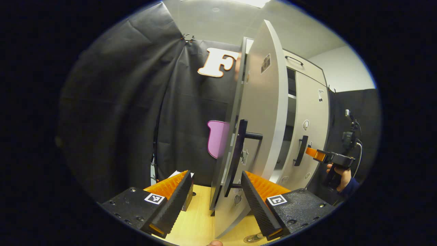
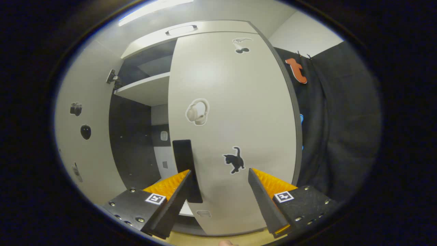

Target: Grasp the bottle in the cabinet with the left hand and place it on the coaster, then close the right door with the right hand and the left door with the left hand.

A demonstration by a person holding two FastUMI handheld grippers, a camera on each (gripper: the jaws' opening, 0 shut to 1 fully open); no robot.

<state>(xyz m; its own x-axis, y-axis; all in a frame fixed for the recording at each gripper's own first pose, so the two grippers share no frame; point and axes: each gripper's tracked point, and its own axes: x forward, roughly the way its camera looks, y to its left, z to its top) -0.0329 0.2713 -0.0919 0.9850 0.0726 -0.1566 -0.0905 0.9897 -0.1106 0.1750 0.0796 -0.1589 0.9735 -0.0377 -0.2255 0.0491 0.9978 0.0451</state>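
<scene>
Left gripper fingers spread, left door handle between them; right gripper fingers spread before right door.

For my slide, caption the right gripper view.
Open right gripper faces the nearly closed right cabinet door, fingers beside its black handle.

Hidden and cut off
The left door hides most of the cabinet interior; a round object at six o'clock is cropped, unidentifiable.

Grey doors, black handles, orange ribbed fingers
</scene>
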